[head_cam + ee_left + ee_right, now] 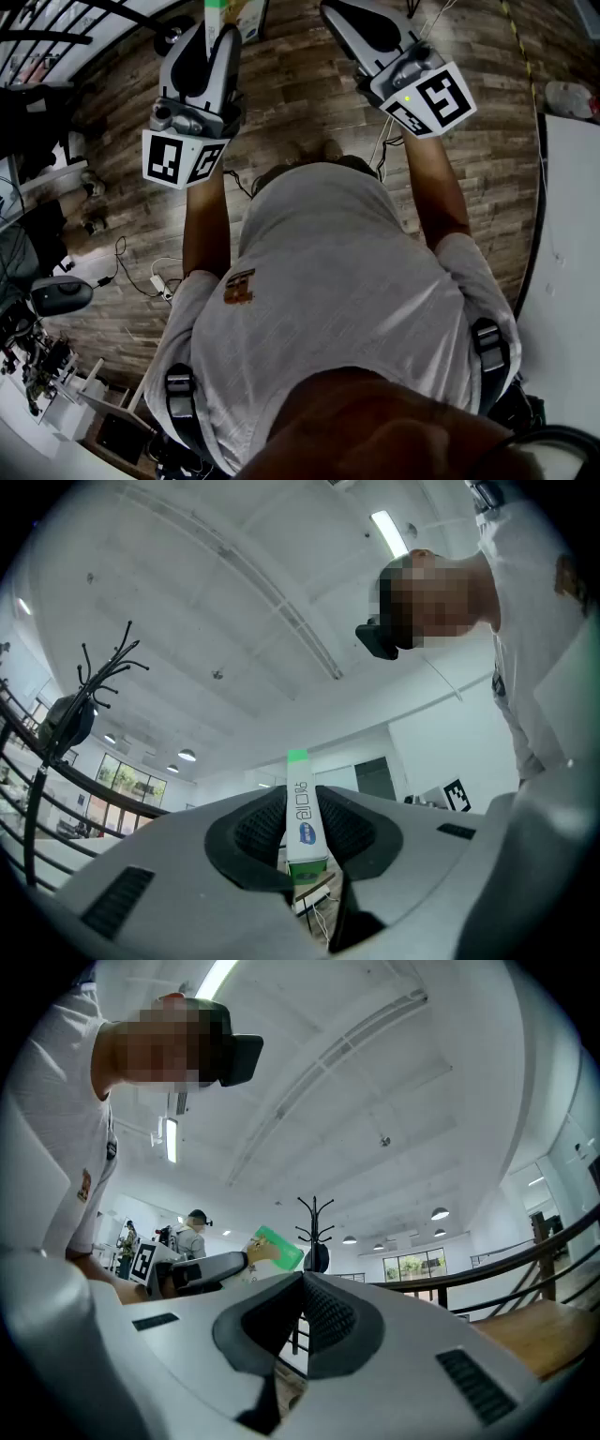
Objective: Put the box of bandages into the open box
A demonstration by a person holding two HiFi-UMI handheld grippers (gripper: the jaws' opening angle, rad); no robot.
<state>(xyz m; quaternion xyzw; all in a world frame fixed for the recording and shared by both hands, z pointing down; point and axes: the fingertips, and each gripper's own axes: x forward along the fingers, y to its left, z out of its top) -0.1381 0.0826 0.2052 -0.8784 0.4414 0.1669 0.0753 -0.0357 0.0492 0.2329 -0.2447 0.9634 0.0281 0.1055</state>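
Both grippers point up toward the ceiling. The box of bandages (303, 817), narrow and white with a green end, stands upright between the pads of my left gripper (302, 810), which is shut on it. In the head view, the box (214, 13) sticks out past the left gripper (214, 36) at the top left. From the right gripper view, the box's green end (276, 1247) shows off to the left. My right gripper (303, 1279) has its jaws together with nothing between them; in the head view it (349, 19) is at the top right. No open box is in view.
Below me is a wooden plank floor (309, 103) with cables (141, 272) at the left. A white table edge (572, 234) runs down the right. A coat rack (315, 1224), a dark railing (553, 1251) and another person (194, 1234) stand farther off.
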